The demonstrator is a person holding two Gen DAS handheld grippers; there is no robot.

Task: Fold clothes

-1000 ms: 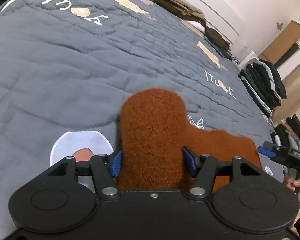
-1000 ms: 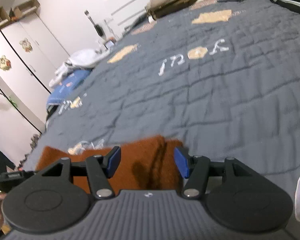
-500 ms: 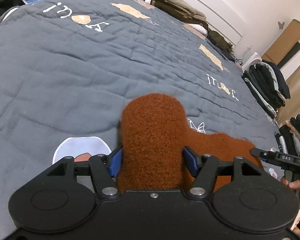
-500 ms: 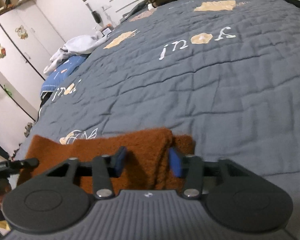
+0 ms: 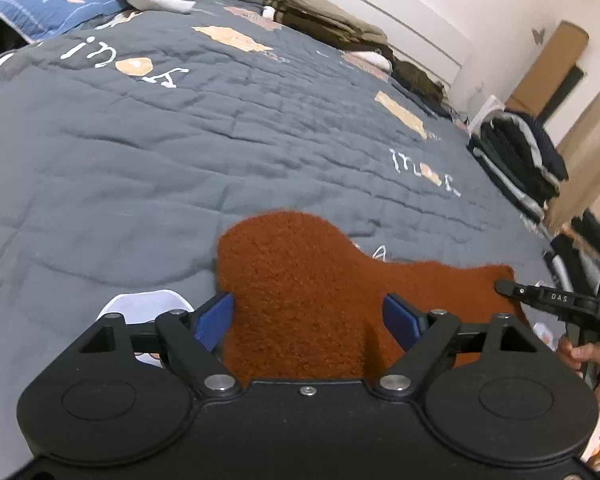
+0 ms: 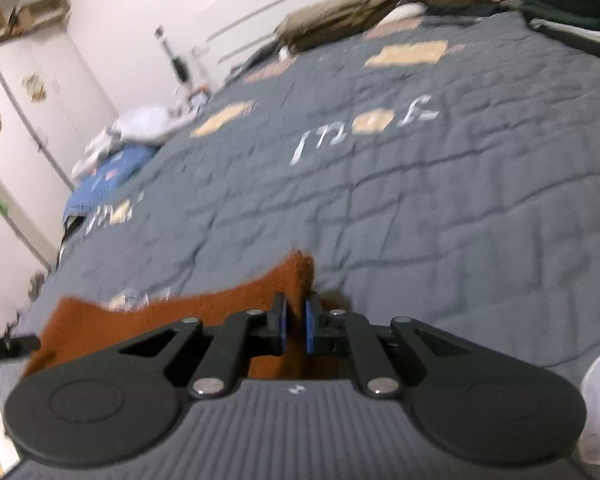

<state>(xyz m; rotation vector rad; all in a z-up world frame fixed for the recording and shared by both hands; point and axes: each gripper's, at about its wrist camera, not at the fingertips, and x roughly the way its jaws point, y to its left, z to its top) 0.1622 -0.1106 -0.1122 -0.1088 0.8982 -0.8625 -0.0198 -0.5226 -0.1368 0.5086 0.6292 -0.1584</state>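
The brown fleece (image 5: pixel 312 300) stretches sideways between both hands: right gripper (image 6: pixel 296 326) pinches its right corner, left gripper (image 5: pixel 308 316) gapes wide around the left end

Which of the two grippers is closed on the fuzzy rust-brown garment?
The right gripper: its blue pads pinch a raised edge of the fuzzy rust-brown garment. The left gripper stands wide open around another part.

The left tongs (image 5: pixel 308 316) stand wide open, with one blue pad (image 5: pixel 214 320) on each side of the brown cloth (image 5: pixel 300 288). The right tongs (image 6: pixel 294 326) are closed, and their pads pinch an edge of the same cloth. At the right edge of the left view, a hand (image 5: pixel 590 360) grips the right tool.
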